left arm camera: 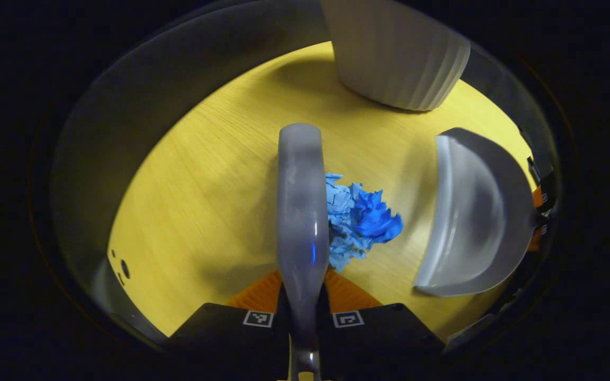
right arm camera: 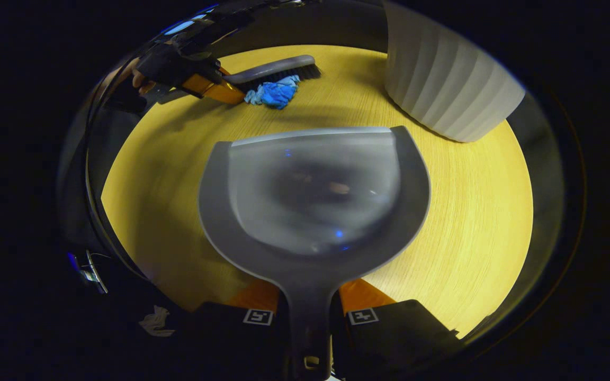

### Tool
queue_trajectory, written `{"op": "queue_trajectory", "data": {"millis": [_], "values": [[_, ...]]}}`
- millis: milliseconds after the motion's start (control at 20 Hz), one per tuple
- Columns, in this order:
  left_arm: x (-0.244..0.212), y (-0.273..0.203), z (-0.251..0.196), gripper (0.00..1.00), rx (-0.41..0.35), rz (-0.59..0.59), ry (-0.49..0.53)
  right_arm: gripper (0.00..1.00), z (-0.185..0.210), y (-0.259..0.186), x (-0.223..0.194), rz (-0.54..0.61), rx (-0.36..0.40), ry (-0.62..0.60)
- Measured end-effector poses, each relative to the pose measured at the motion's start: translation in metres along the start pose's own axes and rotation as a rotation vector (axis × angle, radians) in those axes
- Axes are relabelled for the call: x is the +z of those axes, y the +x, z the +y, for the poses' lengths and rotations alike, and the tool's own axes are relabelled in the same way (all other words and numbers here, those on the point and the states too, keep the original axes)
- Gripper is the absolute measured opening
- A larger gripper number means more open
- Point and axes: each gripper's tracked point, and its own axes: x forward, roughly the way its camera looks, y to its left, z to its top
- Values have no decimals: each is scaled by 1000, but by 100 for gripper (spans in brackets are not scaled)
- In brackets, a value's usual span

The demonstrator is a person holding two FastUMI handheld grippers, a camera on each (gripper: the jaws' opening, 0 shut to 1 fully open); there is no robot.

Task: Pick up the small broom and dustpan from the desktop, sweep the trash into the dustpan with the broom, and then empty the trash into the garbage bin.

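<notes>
My left gripper [left arm camera: 303, 304] is shut on the handle of the small grey broom [left arm camera: 301, 211], which reaches forward over the yellow wooden desktop [left arm camera: 204, 201]. Crumpled blue paper trash [left arm camera: 360, 219] lies against the broom's right side. To its right stands the grey dustpan [left arm camera: 474, 217], its mouth facing the trash. In the right gripper view, my right gripper [right arm camera: 309, 312] is shut on the dustpan's handle, and the dustpan [right arm camera: 313, 190] rests low over the desktop with nothing in it. Beyond its lip lie the broom [right arm camera: 278, 70] and the blue trash [right arm camera: 274, 94], with the left gripper [right arm camera: 204, 84] behind them.
A white ribbed garbage bin [left arm camera: 397, 50] stands on the desktop at the back, also seen at upper right as the bin [right arm camera: 445, 84] in the right gripper view. The round desktop's edge [left arm camera: 125, 222] curves close on the left. A scrap of white paper [right arm camera: 154, 321] lies below the table.
</notes>
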Motion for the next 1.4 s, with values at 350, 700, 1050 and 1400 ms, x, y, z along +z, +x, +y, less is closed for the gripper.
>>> {"op": "queue_trajectory", "data": {"millis": [350,700,1050,1400], "values": [[3,-26,-99,26,-237,47,107,43,1,2,2,-33,19,-9],[-7,-45,-137,26,-323,13,-45,36,0,6,2,-77,56,32],[-12,-88,-120,26,-247,-163,-263,36,1,2,2,-90,43,-3],[-71,-105,-101,26,-123,-256,-515,36,7,-9,7,-48,16,55]]}}
